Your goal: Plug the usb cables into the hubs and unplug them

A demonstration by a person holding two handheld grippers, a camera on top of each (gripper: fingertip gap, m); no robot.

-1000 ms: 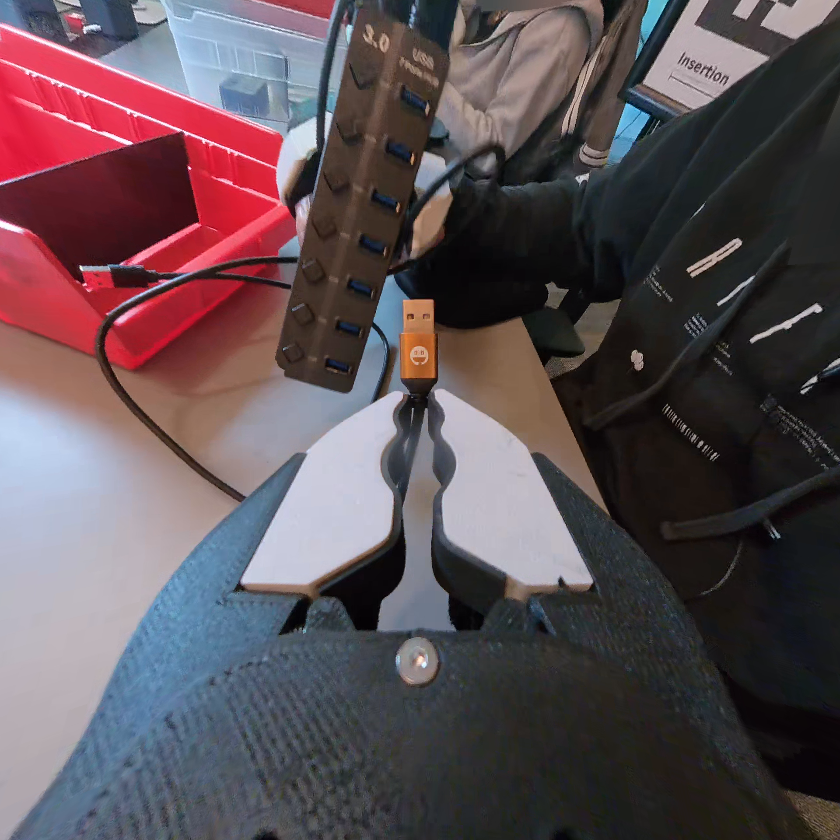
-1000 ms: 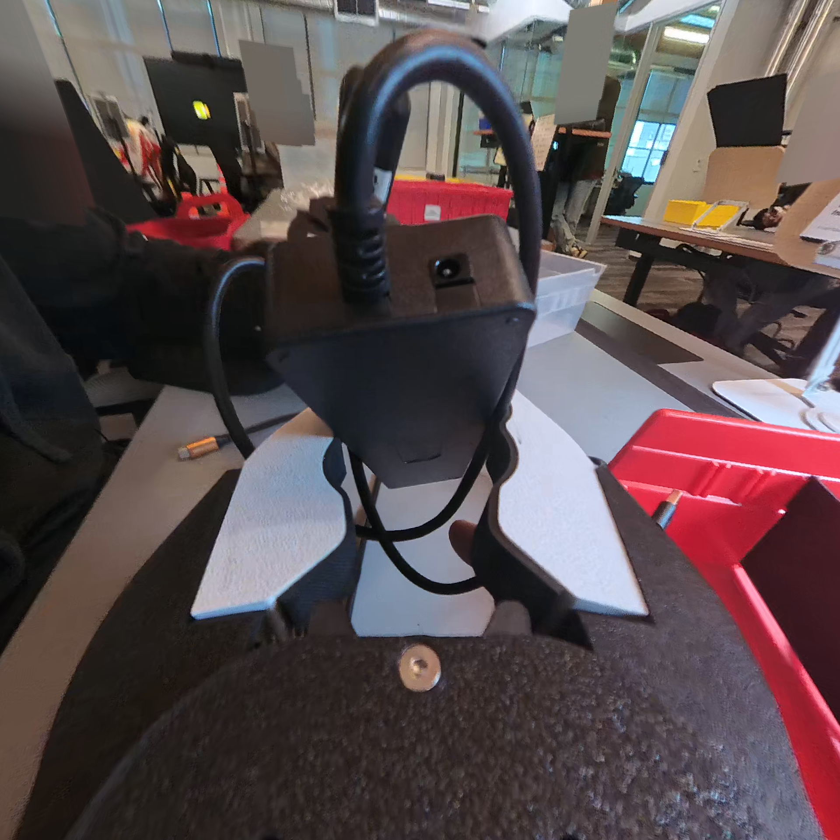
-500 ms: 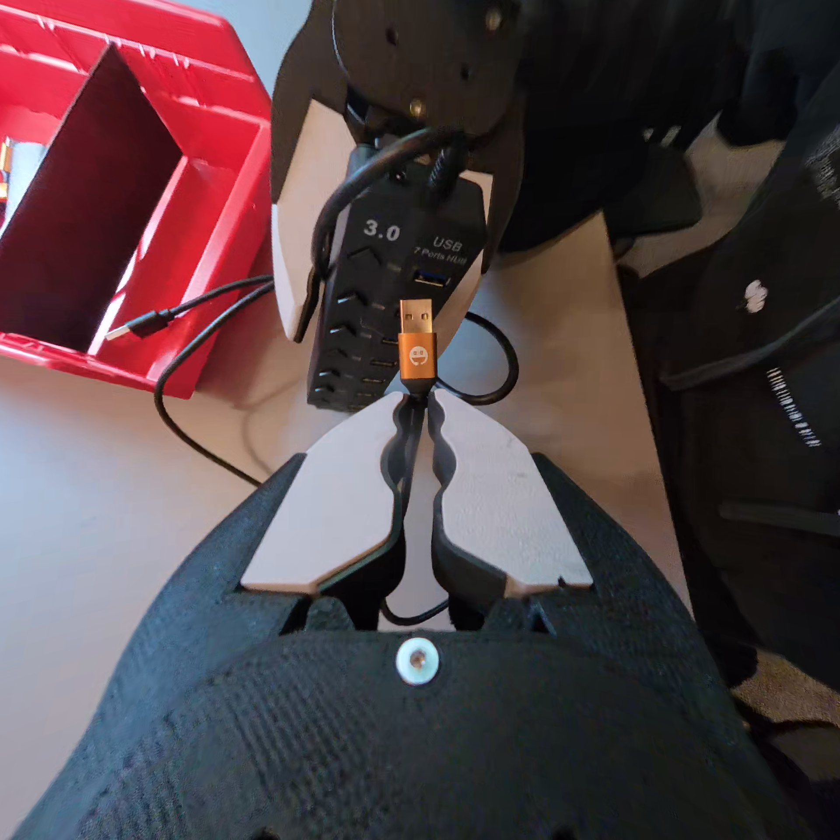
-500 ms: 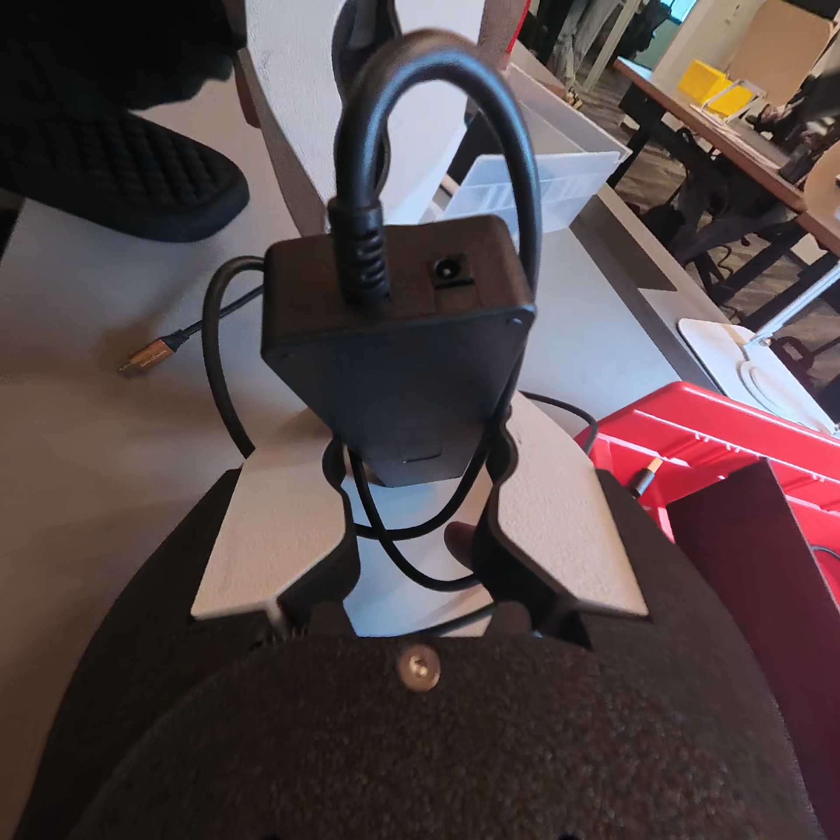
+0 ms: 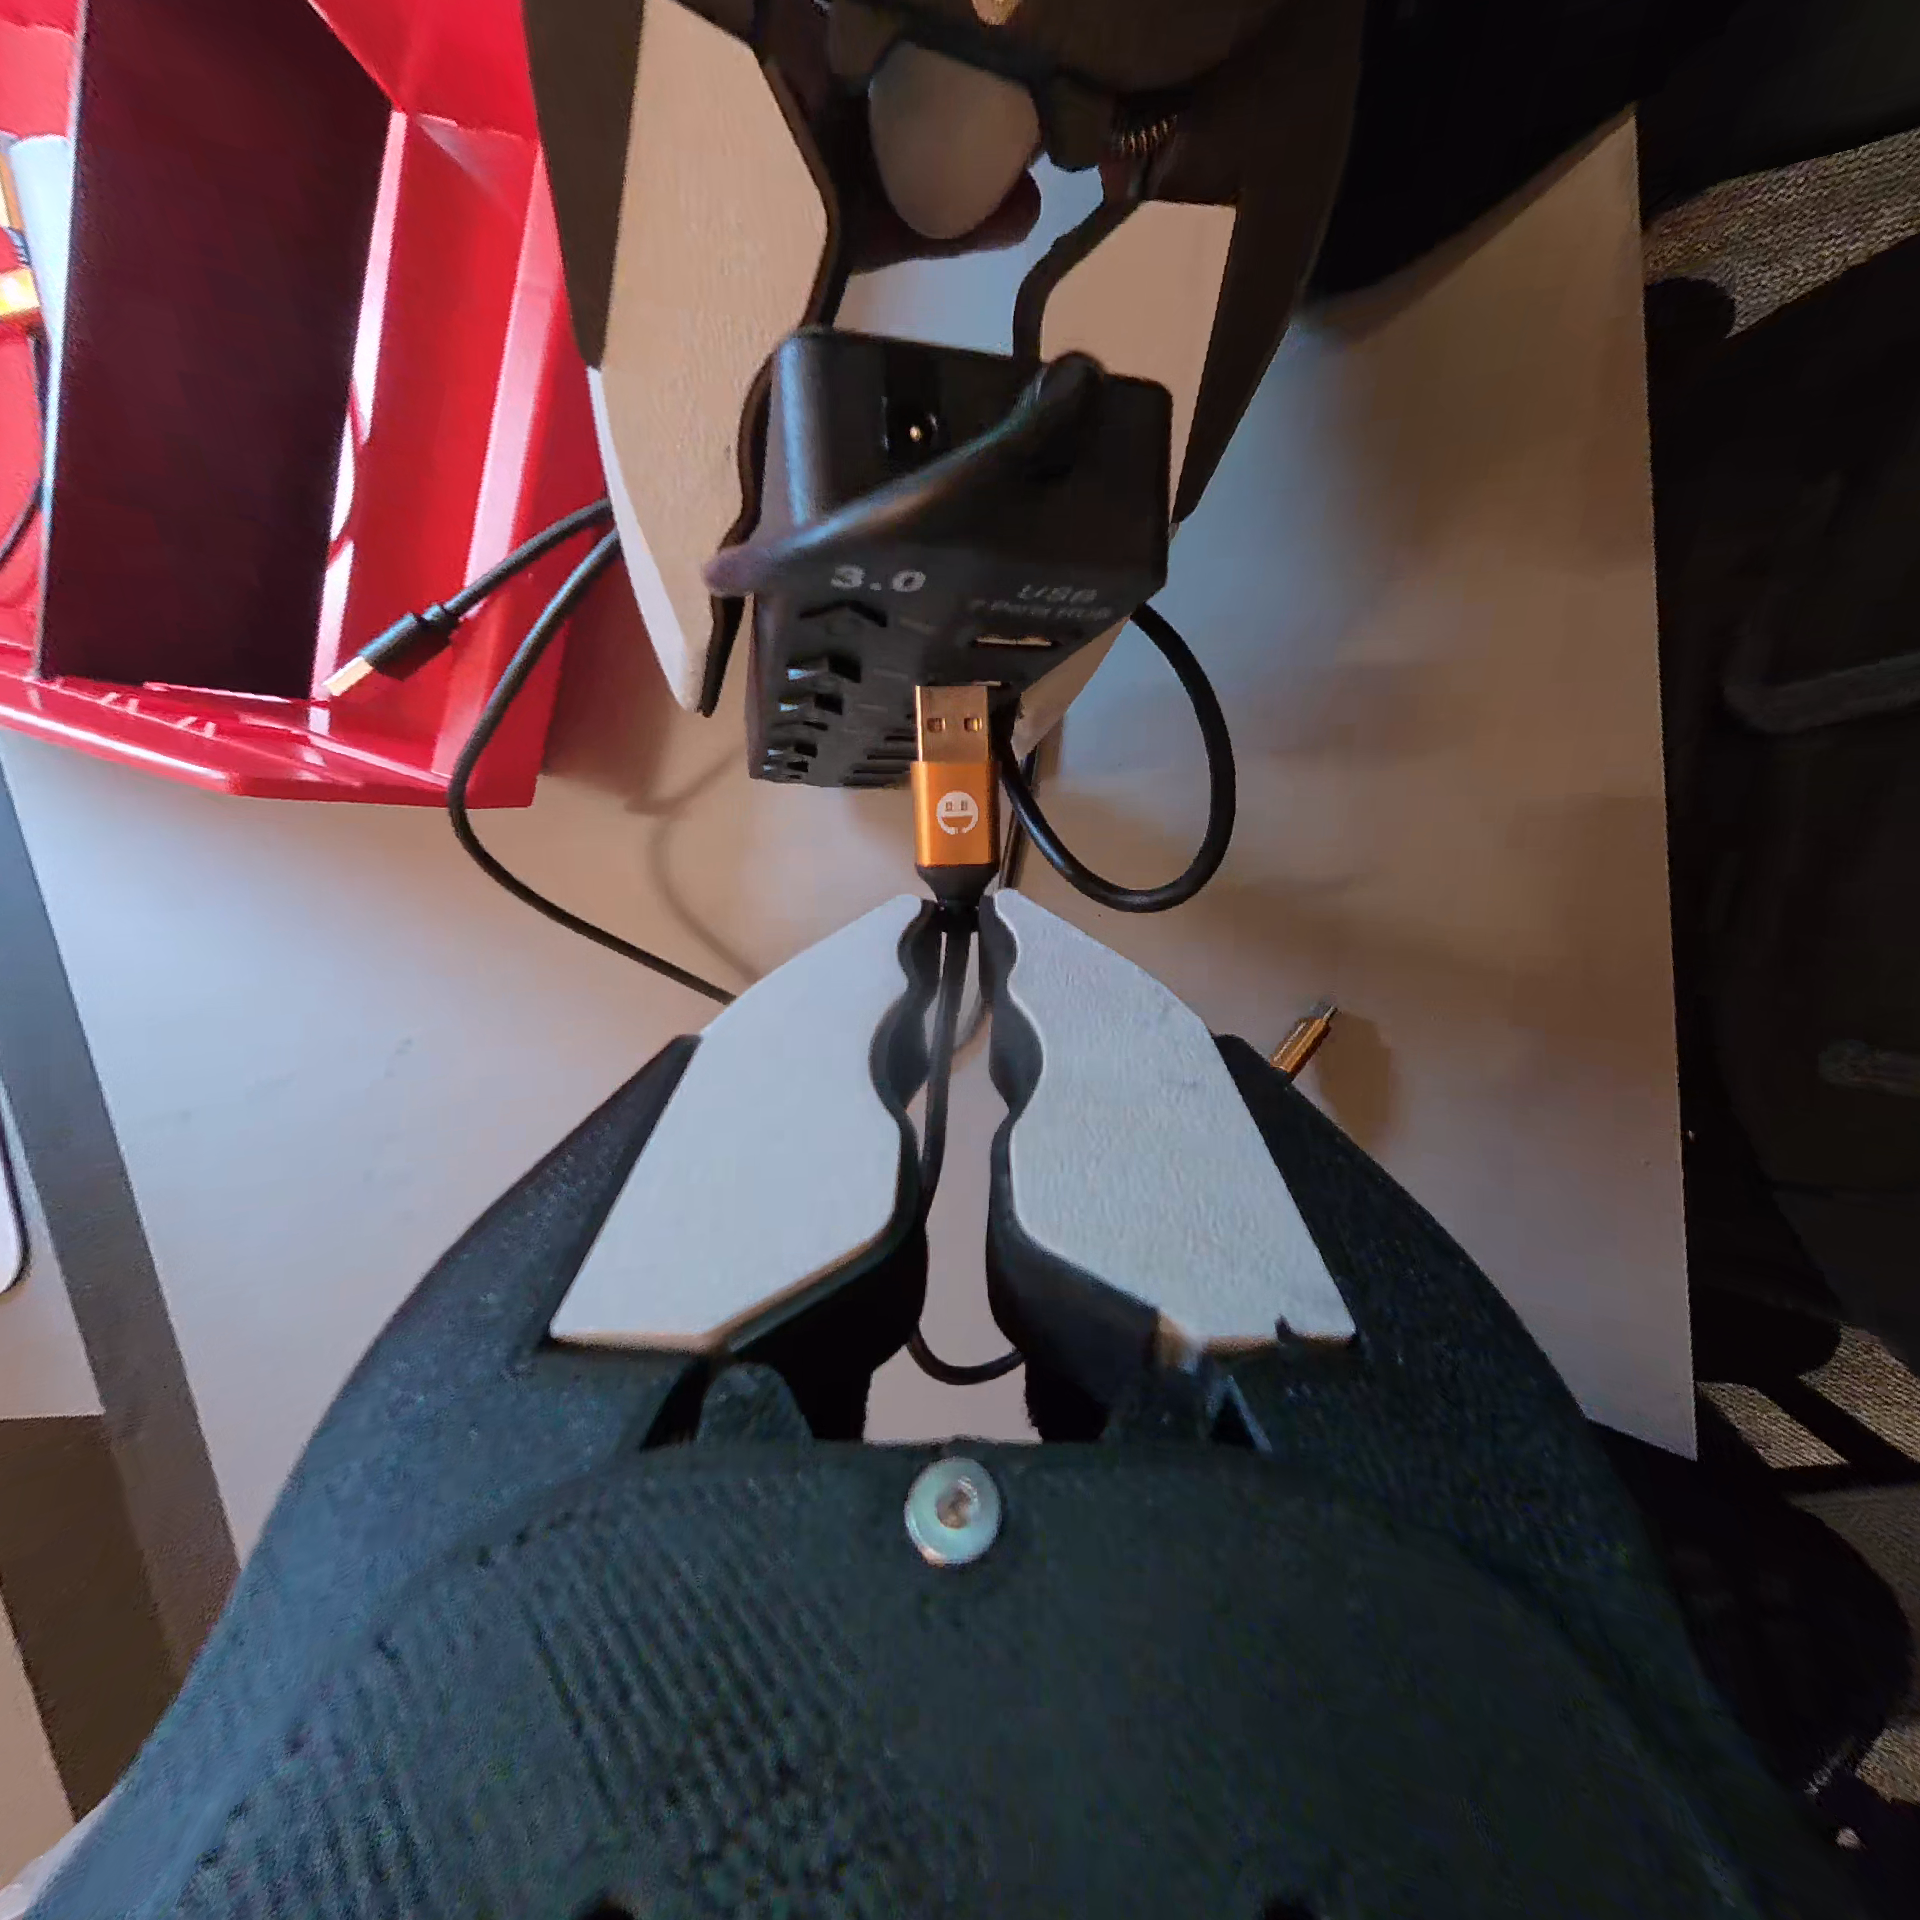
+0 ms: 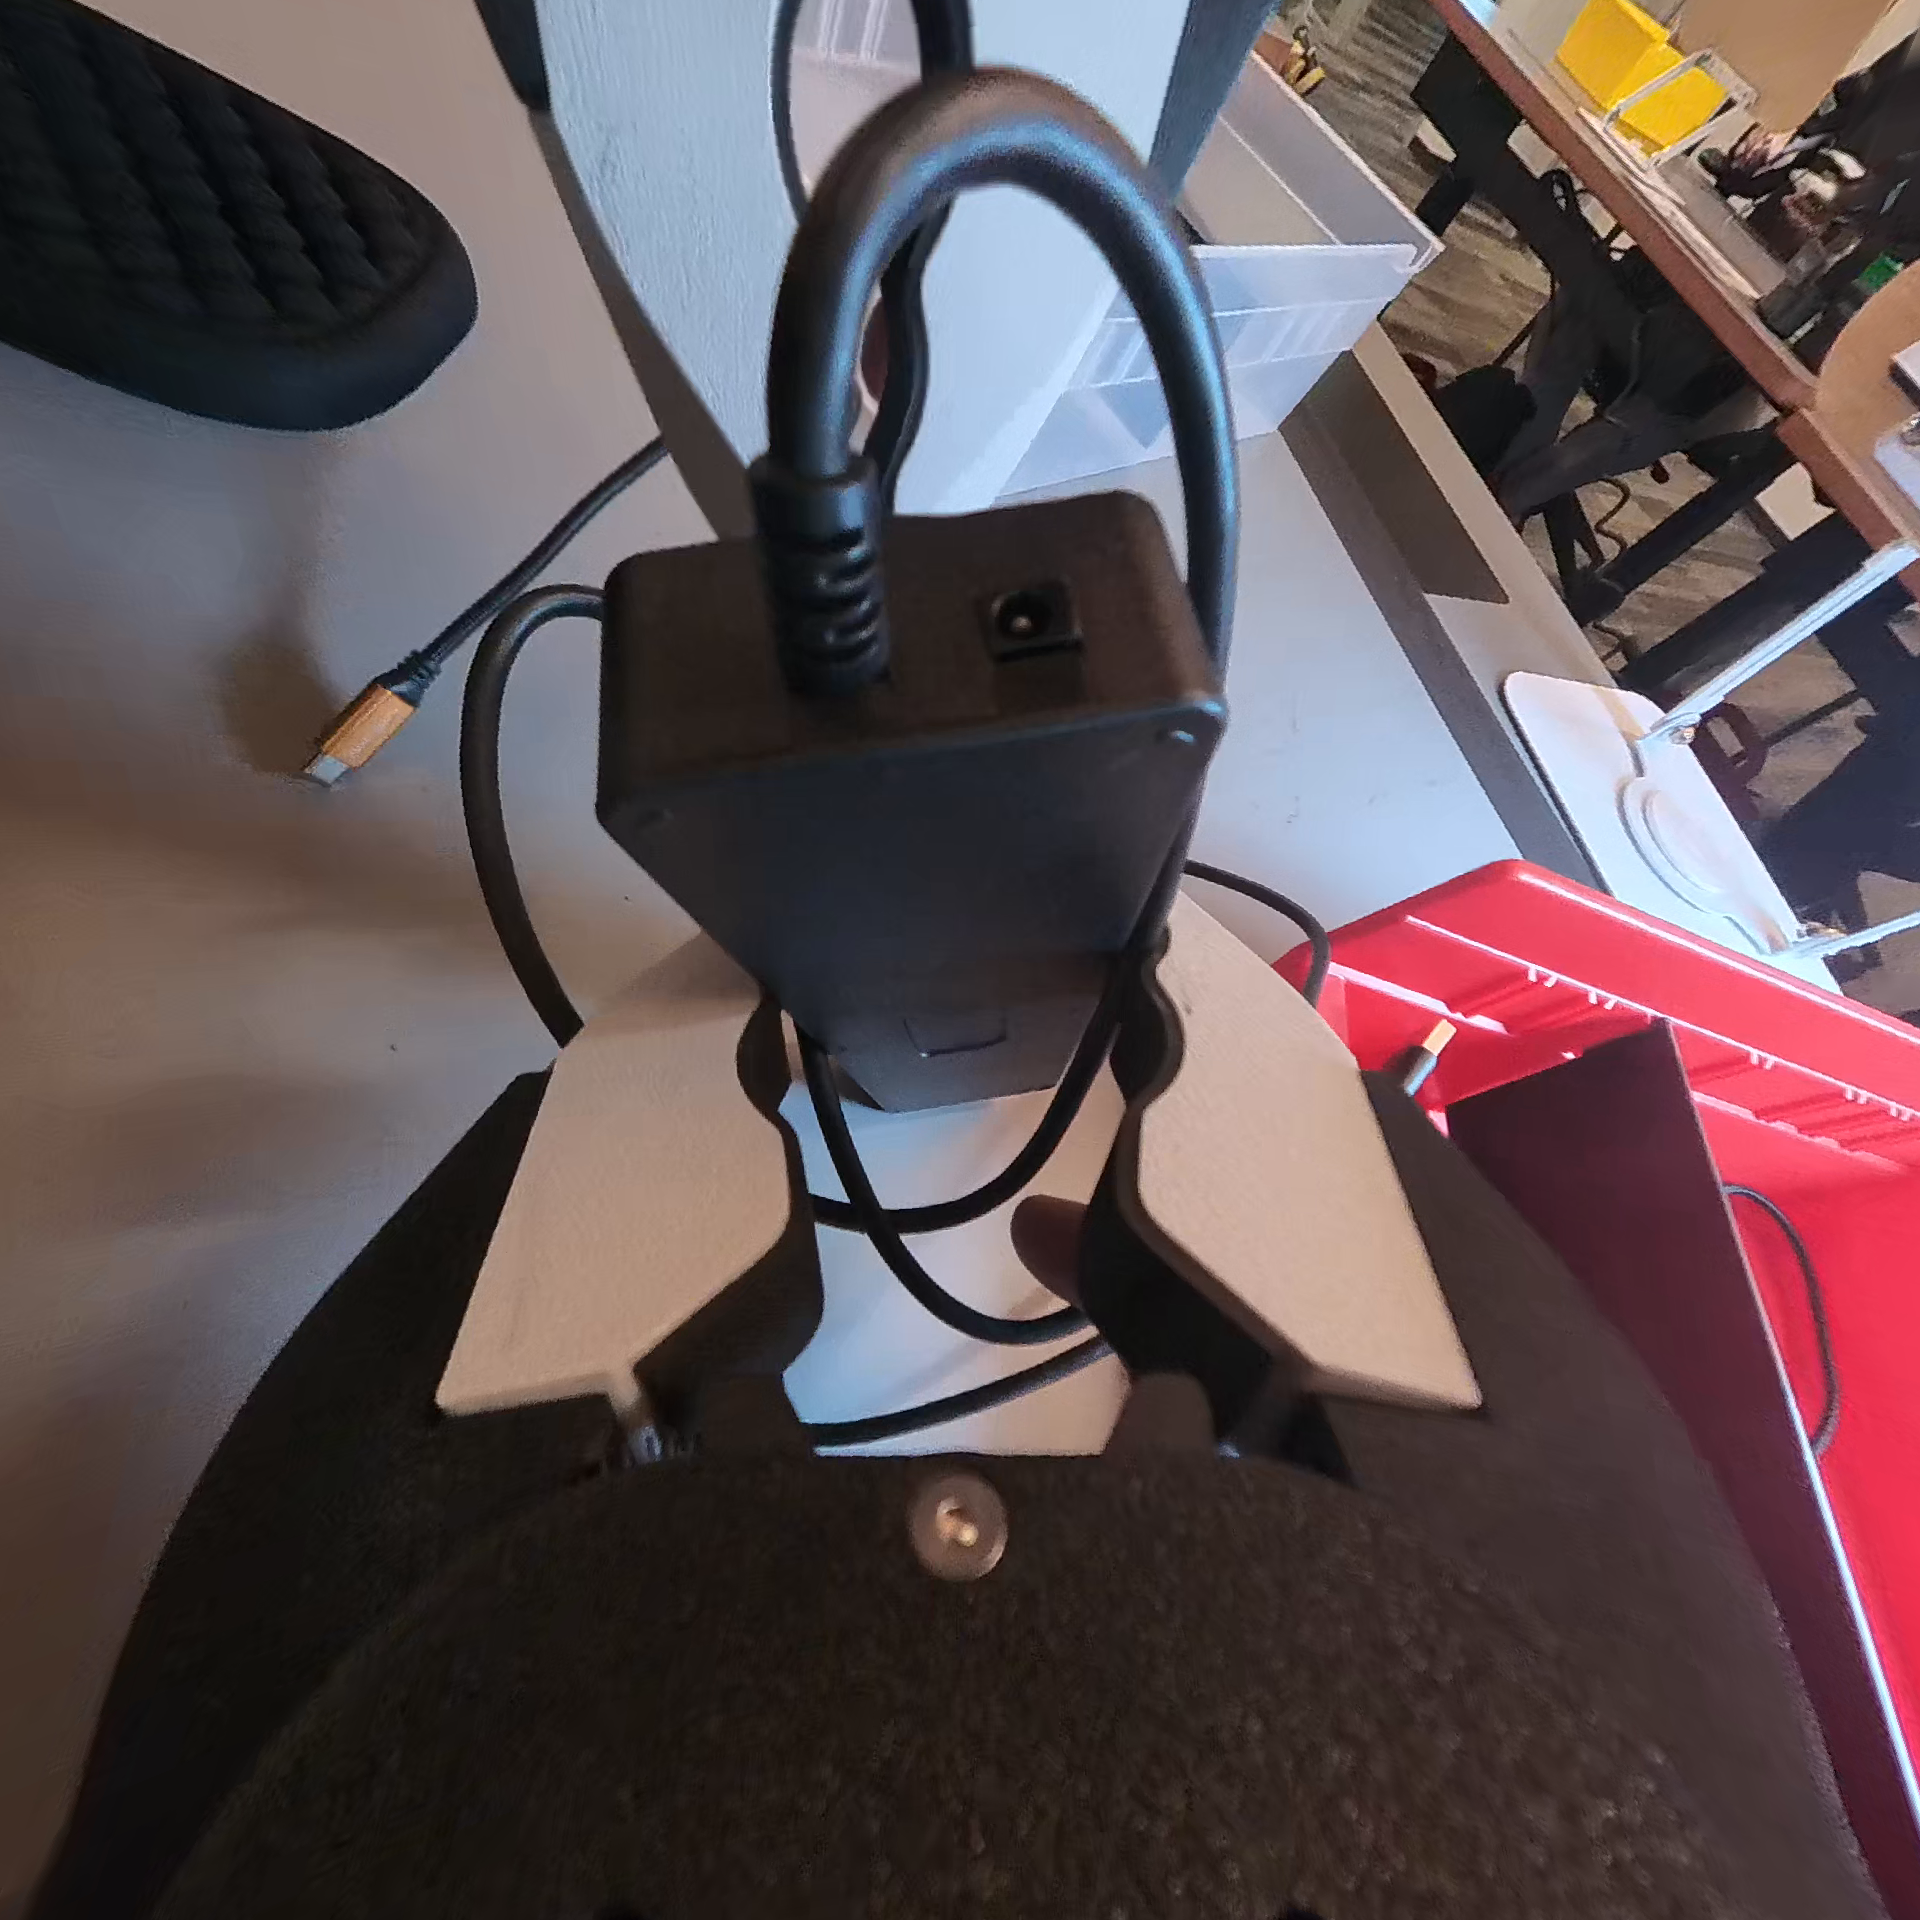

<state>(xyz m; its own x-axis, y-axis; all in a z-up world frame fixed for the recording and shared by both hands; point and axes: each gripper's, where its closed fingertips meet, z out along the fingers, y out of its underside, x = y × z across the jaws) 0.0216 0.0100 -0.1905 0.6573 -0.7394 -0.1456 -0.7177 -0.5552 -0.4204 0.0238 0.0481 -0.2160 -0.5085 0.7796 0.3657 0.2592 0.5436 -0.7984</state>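
Observation:
My left gripper (image 5: 951,906) is shut on the thin black cable just behind an orange USB plug (image 5: 954,800). The plug's metal tip points at the port row of the black USB hub (image 5: 966,488), just below its top port; I cannot tell if it touches. My right gripper (image 6: 956,997) is shut on the hub (image 6: 904,790) and holds it upright above the table. Its fingers (image 5: 644,540) flank the hub in the left wrist view. The hub's own thick cable (image 6: 997,208) loops over its top end. The ports are hidden in the right wrist view.
A red bin (image 5: 260,748) with a dark divider stands left of the hub, with another USB plug (image 5: 384,660) lying at its edge. A loose orange connector (image 6: 364,727) lies on the table. A clear plastic box (image 6: 1299,312) stands behind. The table edge (image 5: 1662,935) runs on the right. Spacing between my two grippers at the tips: around 5 cm.
My left gripper has tilted down over the table and brought the orange plug up to the hub's port row. The right gripper has tipped the hub so that its cable end faces my left camera.

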